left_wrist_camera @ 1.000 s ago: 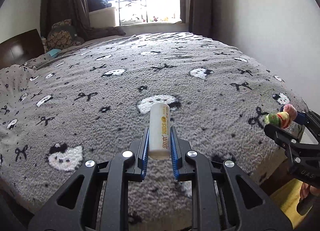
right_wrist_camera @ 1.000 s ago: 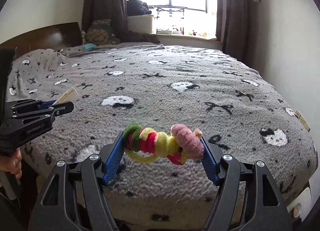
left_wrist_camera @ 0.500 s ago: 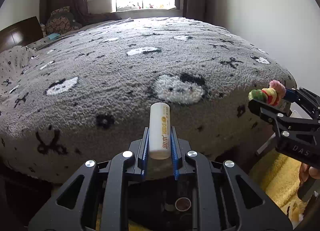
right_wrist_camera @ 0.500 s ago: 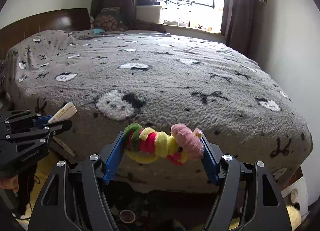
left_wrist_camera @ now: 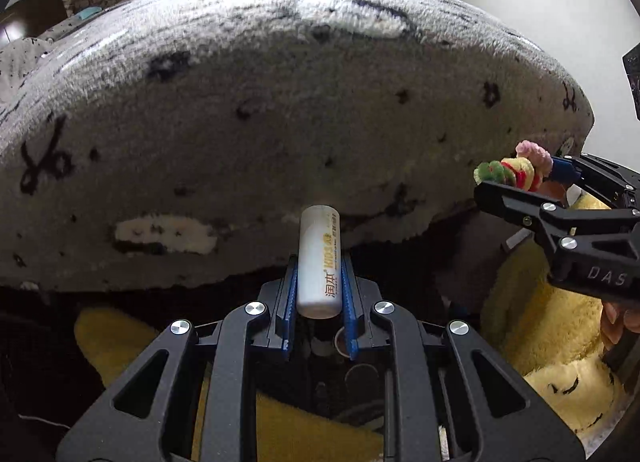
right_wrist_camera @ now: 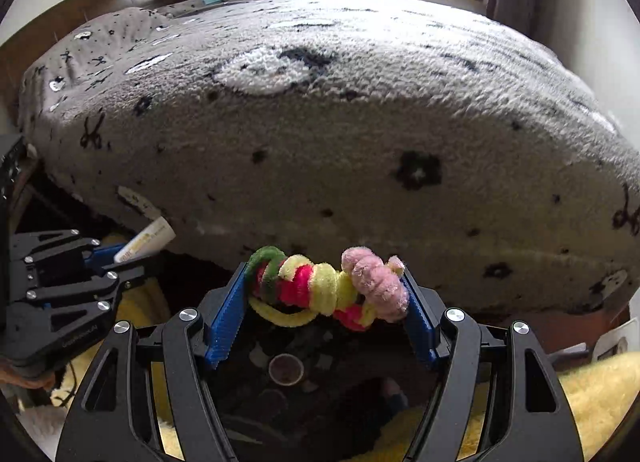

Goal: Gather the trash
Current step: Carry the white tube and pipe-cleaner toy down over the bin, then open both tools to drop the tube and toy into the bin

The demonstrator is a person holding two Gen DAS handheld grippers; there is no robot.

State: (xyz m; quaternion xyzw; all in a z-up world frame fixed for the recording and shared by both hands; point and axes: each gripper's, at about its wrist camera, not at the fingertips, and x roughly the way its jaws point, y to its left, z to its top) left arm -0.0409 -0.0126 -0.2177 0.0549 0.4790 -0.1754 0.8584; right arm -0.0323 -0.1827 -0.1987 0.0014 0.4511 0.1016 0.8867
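Left gripper [left_wrist_camera: 319, 282] clamped on a white tube [left_wrist_camera: 319, 260], jaws snug against its sides, before the grey blanketed bed [left_wrist_camera: 280, 110]. Right gripper [left_wrist_camera: 516, 182] at the right edge, gripped on a fuzzy multicoloured bundle [left_wrist_camera: 510, 168]. Yellow plush [left_wrist_camera: 532, 322] below; dark bin [left_wrist_camera: 352, 382] beneath the jaws.

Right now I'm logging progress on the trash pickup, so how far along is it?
Picked up: the left gripper is shut on a white tube, and the right gripper is shut on a fuzzy toy. In hand: both hover past the bed edge, above a dark bin holding a cup. Left: neither item is released into it yet.
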